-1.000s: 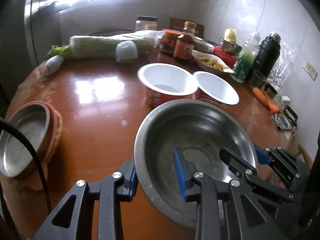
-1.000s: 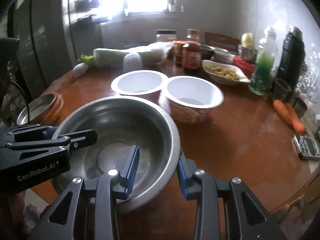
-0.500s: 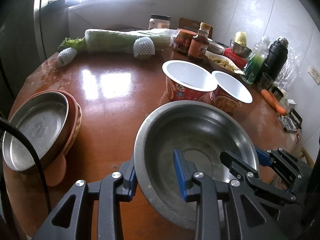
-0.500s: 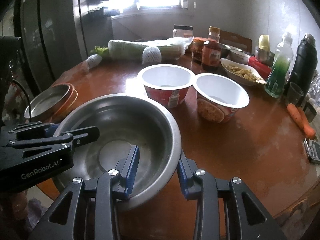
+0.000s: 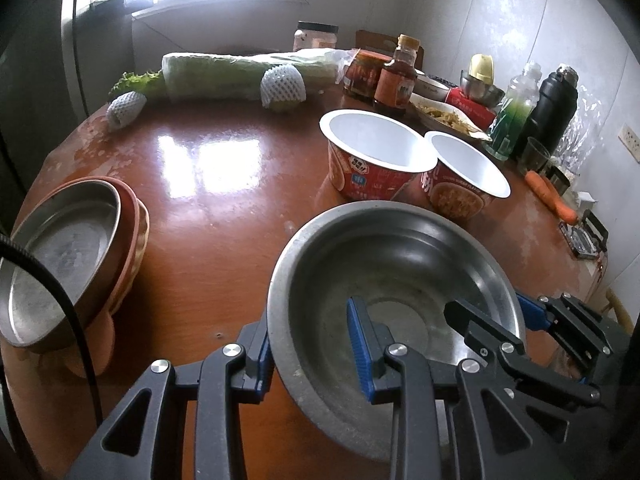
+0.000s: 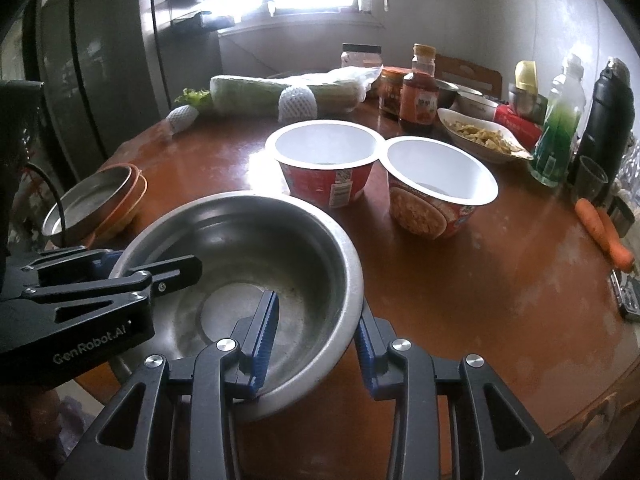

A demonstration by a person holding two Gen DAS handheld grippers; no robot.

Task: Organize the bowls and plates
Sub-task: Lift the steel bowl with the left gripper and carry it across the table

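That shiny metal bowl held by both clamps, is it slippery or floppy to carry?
The steel bowl looks rigid, so the rim should not flex. Its smooth, glossy wall may slide between the left gripper and right gripper pads. It is empty, so probably light.

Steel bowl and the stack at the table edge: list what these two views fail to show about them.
- Steel bowl: its underside, and whether it touches the table, hidden by its own wall in both views.
- Stack: the number of orange dishes under the steel plate; only edges show.
- Left gripper and right gripper: outer pads behind the bowl's rim, so contact is unclear.
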